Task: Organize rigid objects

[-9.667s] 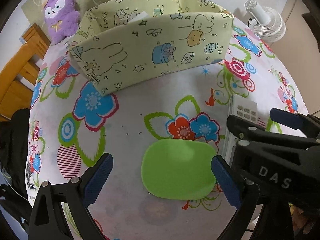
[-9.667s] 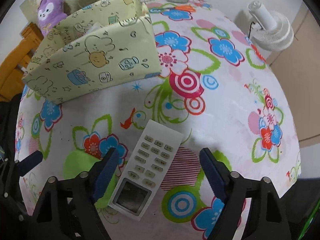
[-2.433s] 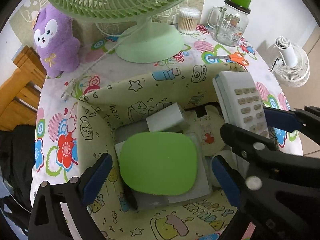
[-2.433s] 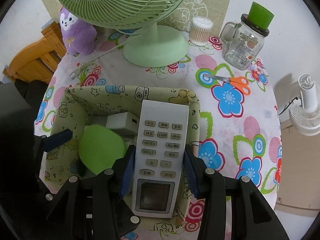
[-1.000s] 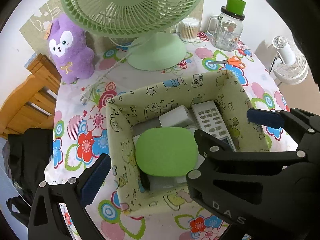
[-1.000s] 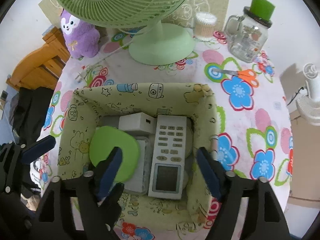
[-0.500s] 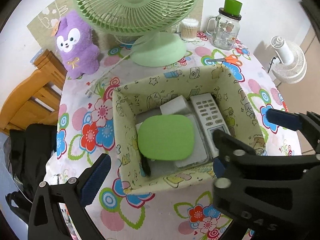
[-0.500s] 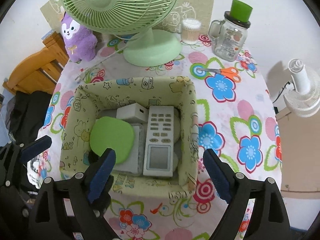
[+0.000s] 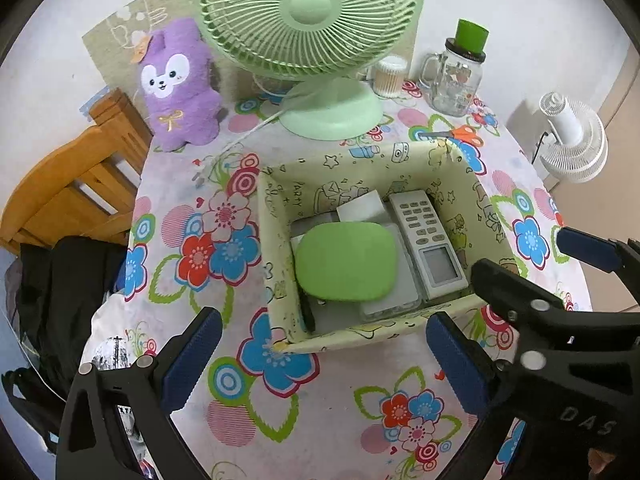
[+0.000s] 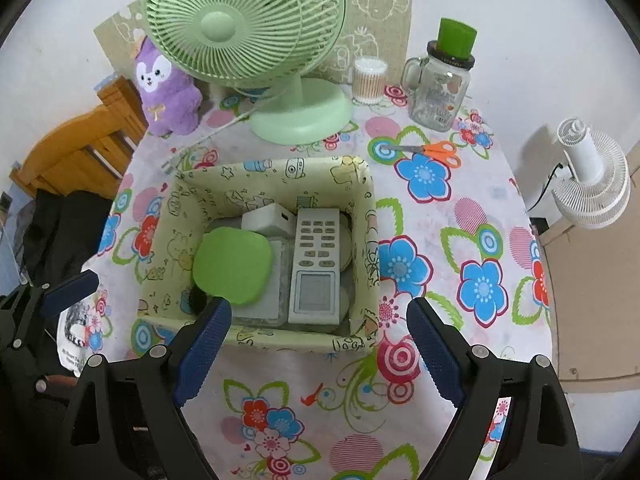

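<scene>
Fabric bin (image 9: 280,240) sits mid-surface: soft pale-yellow cloth walls, square, open top, cartoon doodle print, "PARTY" readable on the inner wall. Inside, lying flat: green rounded-rectangle lid (image 9: 346,261), smooth matte plastic, on top of a clear plastic container; white remote (image 9: 428,240) just right of it, grey button rows, LCD window at the near end; a white boxy adapter (image 10: 266,218) at the far wall, touching the remote's top corner.

Left gripper (image 9: 324,356): jaws wide apart, nothing between them, above the surface in front of the bin. Blue ribbed pads, black frame.

Right gripper (image 10: 316,356): jaws have just been opening, now wide apart, empty, also in front of the bin. "DAS" moulded on its body, seen from the left wrist view.

Surface (image 10: 440,208): round, glossy floral cloth.
</scene>
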Tool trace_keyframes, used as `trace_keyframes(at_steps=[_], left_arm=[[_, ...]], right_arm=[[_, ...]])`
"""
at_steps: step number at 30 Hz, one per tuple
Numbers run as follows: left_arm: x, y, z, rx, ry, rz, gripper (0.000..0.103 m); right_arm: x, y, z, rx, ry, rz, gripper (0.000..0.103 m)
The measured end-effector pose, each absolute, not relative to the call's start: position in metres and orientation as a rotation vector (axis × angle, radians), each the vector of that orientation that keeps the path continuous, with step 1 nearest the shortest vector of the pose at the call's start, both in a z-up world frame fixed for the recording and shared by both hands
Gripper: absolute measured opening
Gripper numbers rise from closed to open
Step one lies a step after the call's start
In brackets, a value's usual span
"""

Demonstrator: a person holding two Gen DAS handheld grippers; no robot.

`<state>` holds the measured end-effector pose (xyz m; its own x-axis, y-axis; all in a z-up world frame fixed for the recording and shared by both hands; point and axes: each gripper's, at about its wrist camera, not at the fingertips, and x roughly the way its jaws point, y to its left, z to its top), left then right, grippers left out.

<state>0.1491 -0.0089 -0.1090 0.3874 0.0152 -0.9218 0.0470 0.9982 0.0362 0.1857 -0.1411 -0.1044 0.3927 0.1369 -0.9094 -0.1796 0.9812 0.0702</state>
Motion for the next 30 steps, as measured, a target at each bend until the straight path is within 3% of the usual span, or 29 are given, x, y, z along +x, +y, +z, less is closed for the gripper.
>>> trace_keyframes(at_steps=[10, 15, 30], left_arm=[[0.138, 0.004, -0.091, 0.037, 1.131, -0.041, 0.103], [0.129, 0.007, -0.082, 0.015, 1.115, -0.038, 0.103], [0.084, 0.01, -0.027, -0.044, 1.024, 0.029, 0.103]], right_arm=[[0.165, -0.153, -0.084, -0.001, 1.096, 0.137, 0.094], [0.154, -0.159, -0.073, 0.009, 1.066, 0.12, 0.1], [0.118, -0.168, -0.019, -0.01, 0.954, 0.186, 0.1]])
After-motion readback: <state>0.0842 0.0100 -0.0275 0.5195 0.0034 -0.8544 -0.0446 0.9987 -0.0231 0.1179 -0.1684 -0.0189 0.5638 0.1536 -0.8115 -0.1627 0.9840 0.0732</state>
